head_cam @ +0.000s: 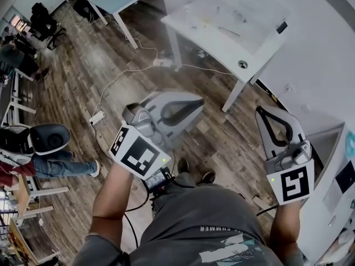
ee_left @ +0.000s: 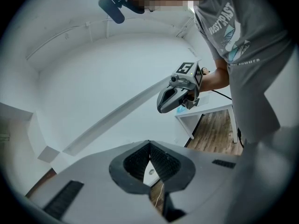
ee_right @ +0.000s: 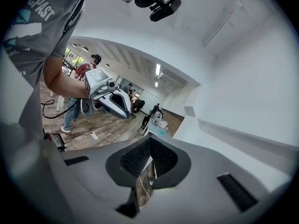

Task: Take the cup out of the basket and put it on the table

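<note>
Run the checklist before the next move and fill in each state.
1. Left tool empty: ok, jaws together, nothing between them.
2. Right tool empty: ok, jaws together, nothing between them.
3. Jaws opened for a grasp: not ok, both are shut.
4. Cup in sight: not ok, no view shows it.
5. Basket in sight: not ok, no view shows it.
6. Table located: ok, a white one stands ahead.

A white power strip (head_cam: 97,117) lies on the brown wood floor (head_cam: 72,65). A thin white cord (head_cam: 117,80) runs away from it. Near it are a person's legs in blue jeans (head_cam: 58,164). Far past it stands a black chair (head_cam: 44,18).
</note>
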A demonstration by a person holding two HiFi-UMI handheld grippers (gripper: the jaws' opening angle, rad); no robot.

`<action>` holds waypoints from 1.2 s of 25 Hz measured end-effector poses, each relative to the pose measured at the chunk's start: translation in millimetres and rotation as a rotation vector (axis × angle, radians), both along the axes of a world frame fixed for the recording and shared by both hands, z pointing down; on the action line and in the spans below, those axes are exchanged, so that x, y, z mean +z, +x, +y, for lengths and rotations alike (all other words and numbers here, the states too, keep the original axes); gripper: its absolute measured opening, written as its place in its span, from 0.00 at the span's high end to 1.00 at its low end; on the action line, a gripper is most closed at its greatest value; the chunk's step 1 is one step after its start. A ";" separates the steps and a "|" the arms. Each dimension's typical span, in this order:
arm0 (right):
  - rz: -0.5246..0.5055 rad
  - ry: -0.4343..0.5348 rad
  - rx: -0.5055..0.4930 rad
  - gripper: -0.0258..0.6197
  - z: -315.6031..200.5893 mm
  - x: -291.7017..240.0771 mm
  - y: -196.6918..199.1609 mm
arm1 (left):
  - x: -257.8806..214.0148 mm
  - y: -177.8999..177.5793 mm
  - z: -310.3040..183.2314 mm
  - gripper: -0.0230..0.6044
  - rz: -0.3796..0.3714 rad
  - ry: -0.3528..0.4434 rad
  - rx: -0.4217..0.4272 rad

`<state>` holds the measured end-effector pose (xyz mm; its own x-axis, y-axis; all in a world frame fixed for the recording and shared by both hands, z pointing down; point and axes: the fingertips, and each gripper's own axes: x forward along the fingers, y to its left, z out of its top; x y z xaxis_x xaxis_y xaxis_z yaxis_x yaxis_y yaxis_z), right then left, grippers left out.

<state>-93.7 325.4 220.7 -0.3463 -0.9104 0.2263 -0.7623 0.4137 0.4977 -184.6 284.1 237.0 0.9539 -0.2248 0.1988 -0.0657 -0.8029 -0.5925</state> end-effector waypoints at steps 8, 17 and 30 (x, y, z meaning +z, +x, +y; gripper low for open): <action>0.069 0.020 -0.033 0.94 -0.9 3.9 25.8 | 3.5 29.6 -3.4 0.95 -0.068 0.051 -0.009; 0.283 0.122 -0.006 0.94 -17.6 8.6 61.2 | 10.9 62.7 -15.6 0.95 -0.155 0.131 -0.023; 0.319 0.076 0.023 0.94 -73.6 22.0 62.7 | 26.5 71.0 -69.6 0.95 -0.151 0.142 0.019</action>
<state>-31.0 251.8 242.7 -0.2482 -0.9355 0.2516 -0.5719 0.3511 0.7414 -113.5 214.5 263.5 0.9199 -0.2426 0.3080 0.0474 -0.7110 -0.7016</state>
